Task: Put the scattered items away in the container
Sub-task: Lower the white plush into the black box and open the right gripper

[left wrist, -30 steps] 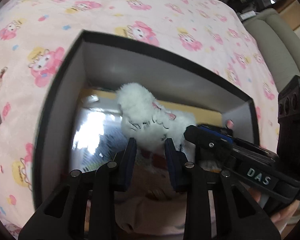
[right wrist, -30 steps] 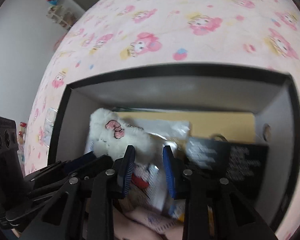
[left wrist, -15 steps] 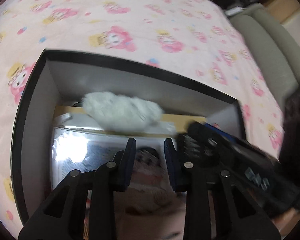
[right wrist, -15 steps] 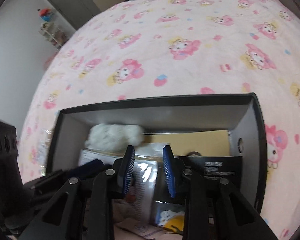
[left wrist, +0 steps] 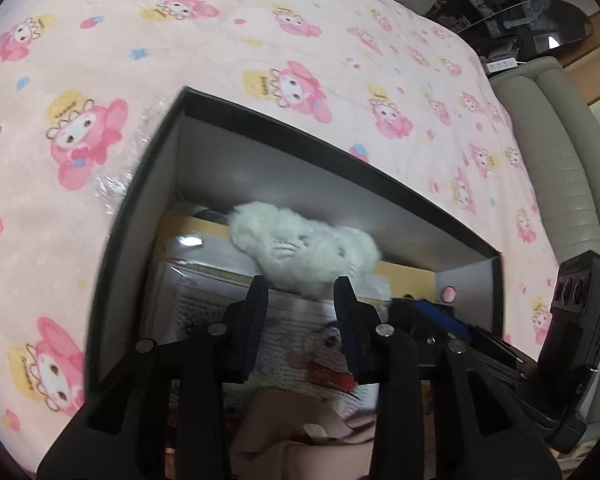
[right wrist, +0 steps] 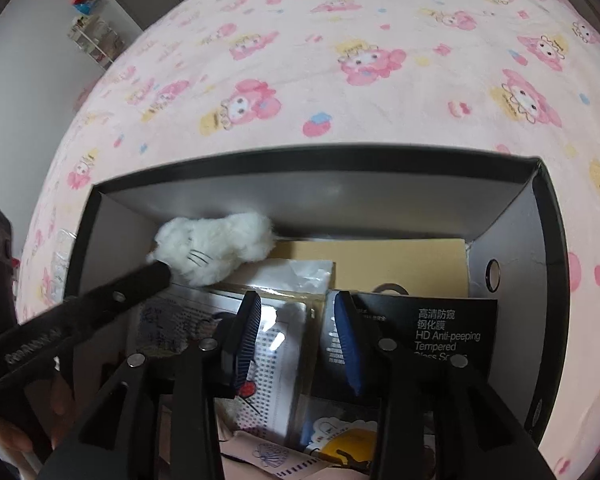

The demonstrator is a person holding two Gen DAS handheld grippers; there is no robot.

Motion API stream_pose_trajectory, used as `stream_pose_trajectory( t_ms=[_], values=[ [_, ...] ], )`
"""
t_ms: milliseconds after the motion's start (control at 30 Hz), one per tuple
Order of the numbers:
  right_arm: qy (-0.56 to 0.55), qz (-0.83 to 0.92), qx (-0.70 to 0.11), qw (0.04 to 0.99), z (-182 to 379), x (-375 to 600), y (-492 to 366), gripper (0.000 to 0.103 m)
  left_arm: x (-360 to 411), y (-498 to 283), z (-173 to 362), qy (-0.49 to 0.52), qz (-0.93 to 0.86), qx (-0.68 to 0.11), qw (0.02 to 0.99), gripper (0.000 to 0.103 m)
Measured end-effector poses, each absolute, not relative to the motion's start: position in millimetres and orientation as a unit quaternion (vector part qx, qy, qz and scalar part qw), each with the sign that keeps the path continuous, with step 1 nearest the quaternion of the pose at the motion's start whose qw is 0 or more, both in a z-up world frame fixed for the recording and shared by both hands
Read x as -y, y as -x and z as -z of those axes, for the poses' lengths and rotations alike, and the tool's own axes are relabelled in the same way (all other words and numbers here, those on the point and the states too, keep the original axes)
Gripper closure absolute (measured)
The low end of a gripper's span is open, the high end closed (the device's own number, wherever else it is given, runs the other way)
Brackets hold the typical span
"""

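A black box [left wrist: 148, 184] with pale inner walls sits on a pink cartoon blanket. A white fluffy plush [left wrist: 304, 246] lies inside along the far wall, also visible from the right wrist as plush [right wrist: 216, 248]. My left gripper [left wrist: 300, 300] hangs just in front of it. Its jaws are opening and do not press on the plush, though one left finger [right wrist: 148, 280] reaches its edge. My right gripper [right wrist: 296, 312] hovers over a clear packet [right wrist: 276, 344] and a black screen-protector package [right wrist: 440, 332]. Its jaws are opening too, with nothing between them.
A brown card [right wrist: 380, 264] lies on the box floor and pink cloth [left wrist: 284, 420] at its near end. Crinkled clear plastic [left wrist: 116, 184] lies on the blanket [right wrist: 340, 100] by the box's left wall. A beige sofa [left wrist: 560, 180] borders the bed.
The plush, upright at the fingertips a second ago, now lies along the box's far wall. The jaws of both grippers stand wider than before.
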State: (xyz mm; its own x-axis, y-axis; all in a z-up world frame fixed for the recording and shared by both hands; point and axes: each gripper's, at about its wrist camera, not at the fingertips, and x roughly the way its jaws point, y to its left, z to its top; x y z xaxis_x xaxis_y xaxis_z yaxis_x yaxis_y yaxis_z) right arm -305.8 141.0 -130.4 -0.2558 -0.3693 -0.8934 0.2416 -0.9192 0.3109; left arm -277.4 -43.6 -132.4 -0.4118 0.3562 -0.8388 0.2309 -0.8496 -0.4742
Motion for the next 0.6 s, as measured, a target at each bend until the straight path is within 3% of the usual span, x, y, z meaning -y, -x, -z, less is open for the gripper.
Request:
stream_pose_trajectory(
  t_ms=[67, 233, 600],
  values=[
    [-0.565, 0.801, 0.053, 0.192, 121.1, -140.9, 302.1, 0.069, 32.5, 270.1, 118.7, 0.523, -0.81, 0.259, 0.059, 0.069],
    [-0.531, 0.826, 0.05, 0.183, 86.7, -145.1, 277.2, 0.067, 12.7, 236.2, 71.2, 0.477, -0.85, 0.211, 0.075, 0.056],
    [-0.441, 0.887, 0.016, 0.135, 10.6, -159.4, 165.7, 0.058, -0.7, 135.9, 0.8, 0.424, -0.888, 0.148, 0.1, 0.051]
  ],
)
